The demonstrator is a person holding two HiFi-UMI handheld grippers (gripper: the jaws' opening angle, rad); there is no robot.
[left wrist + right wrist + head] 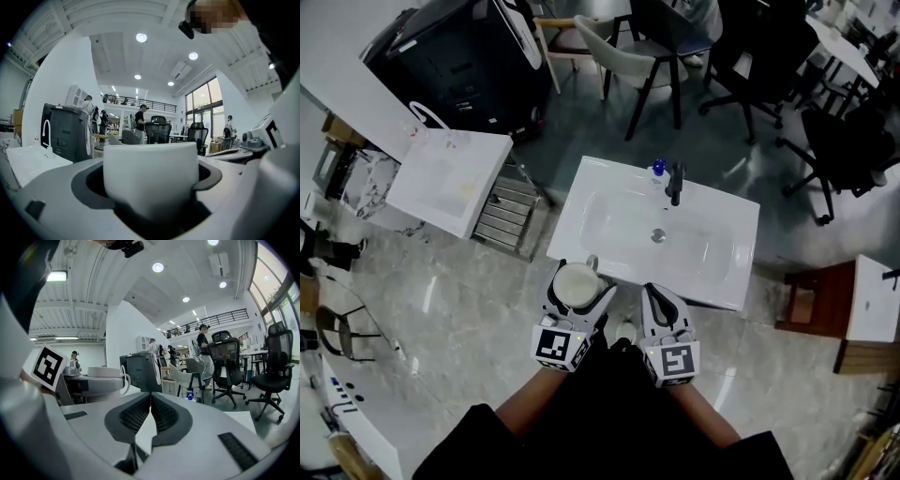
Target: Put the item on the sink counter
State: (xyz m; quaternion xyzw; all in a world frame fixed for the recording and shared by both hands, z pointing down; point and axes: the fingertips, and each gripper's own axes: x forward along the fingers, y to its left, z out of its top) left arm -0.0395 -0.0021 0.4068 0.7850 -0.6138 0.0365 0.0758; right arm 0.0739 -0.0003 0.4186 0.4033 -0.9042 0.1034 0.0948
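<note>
A white mug [576, 282] with a handle sits upright between the jaws of my left gripper [578, 287], which is shut on it, just at the near left edge of the white sink counter [727, 272]. In the left gripper view the mug [151, 176] fills the space between the jaws. My right gripper [660, 298] is beside it at the sink's near edge, its jaws shut with nothing between them [150, 416]. The mug [107, 372] also shows at the left in the right gripper view.
A black faucet [675, 183] and a small blue object [657, 168] stand at the sink's far side; a drain [658, 235] lies in the basin. A white table [450, 178] is to the left, office chairs [741, 56] beyond, a wooden stool [806, 300] at the right.
</note>
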